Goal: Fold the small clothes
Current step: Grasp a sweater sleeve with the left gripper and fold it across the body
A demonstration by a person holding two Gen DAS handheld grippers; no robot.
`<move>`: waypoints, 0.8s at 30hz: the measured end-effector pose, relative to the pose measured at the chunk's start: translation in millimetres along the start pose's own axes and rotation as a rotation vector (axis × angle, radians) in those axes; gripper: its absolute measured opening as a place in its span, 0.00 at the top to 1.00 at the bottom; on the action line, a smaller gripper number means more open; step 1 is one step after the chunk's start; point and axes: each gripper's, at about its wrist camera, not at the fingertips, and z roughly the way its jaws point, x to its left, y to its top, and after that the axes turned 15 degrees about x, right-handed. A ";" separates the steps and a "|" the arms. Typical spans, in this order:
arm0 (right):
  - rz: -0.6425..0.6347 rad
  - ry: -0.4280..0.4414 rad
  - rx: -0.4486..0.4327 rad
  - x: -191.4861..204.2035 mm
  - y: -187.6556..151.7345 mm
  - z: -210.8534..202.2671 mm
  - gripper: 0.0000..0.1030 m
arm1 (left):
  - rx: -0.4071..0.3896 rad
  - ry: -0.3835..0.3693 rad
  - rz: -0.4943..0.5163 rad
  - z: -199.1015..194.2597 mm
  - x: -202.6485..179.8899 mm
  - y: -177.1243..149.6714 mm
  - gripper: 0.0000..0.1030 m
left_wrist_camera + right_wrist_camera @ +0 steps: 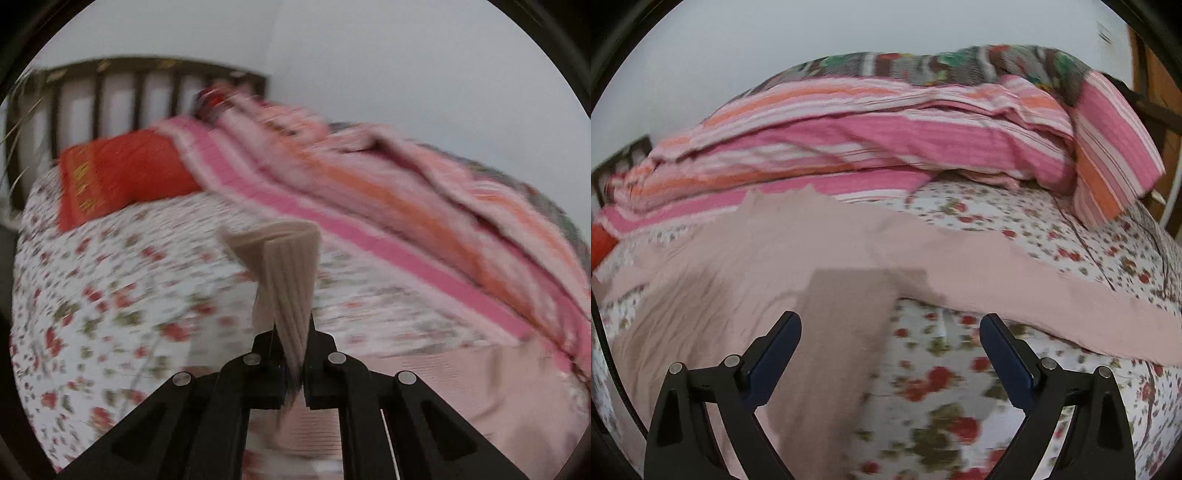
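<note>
A pale pink long-sleeved garment [768, 251] lies spread on the floral bedsheet [942, 387]. One sleeve [1071, 306] stretches out to the right. A darker ribbed strip of the garment [846, 332] runs toward the camera between the right gripper's fingers. My right gripper [890, 319] is open just above it, its pads apart from the cloth. In the left wrist view, my left gripper [293, 332] is shut on the garment's ribbed cuff [284, 266], which stands up and folds over past the fingertips. The garment's body [480, 387] lies at the lower right.
A pink and orange striped blanket [886, 140] is heaped along the far side of the bed. A red pillow [122, 177] rests against the dark slatted headboard [110, 92]. A pale wall stands behind. A wooden frame [1156, 92] shows at the right edge.
</note>
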 end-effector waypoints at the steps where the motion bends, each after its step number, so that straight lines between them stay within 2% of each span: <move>1: 0.014 0.003 -0.010 -6.9 0.5 -3.1 0.07 | -0.005 -0.016 0.023 -6.7 -16.4 -0.4 0.94; 3: 0.042 0.004 -0.023 -19.2 1.0 -8.2 0.07 | -0.024 -0.052 0.091 -23.4 -57.1 -5.3 0.94; 7: 0.074 0.101 -0.058 -45.0 -1.3 -17.4 0.07 | -0.063 -0.108 0.209 -48.0 -129.7 -15.8 0.94; 9: 0.100 0.094 -0.065 -55.9 -2.9 -18.1 0.07 | -0.065 -0.137 0.254 -58.6 -166.0 -21.8 0.94; 14: 0.174 0.145 -0.059 -87.6 -6.9 -23.1 0.07 | -0.063 -0.190 0.374 -72.9 -251.6 -43.8 0.94; 20: 0.238 0.117 -0.072 -122.7 -11.6 -28.5 0.07 | -0.019 -0.235 0.526 -68.7 -354.1 -97.9 0.94; 24: 0.256 0.156 -0.079 -135.0 -12.8 -33.1 0.07 | 0.045 -0.261 0.629 -61.8 -403.9 -146.3 0.94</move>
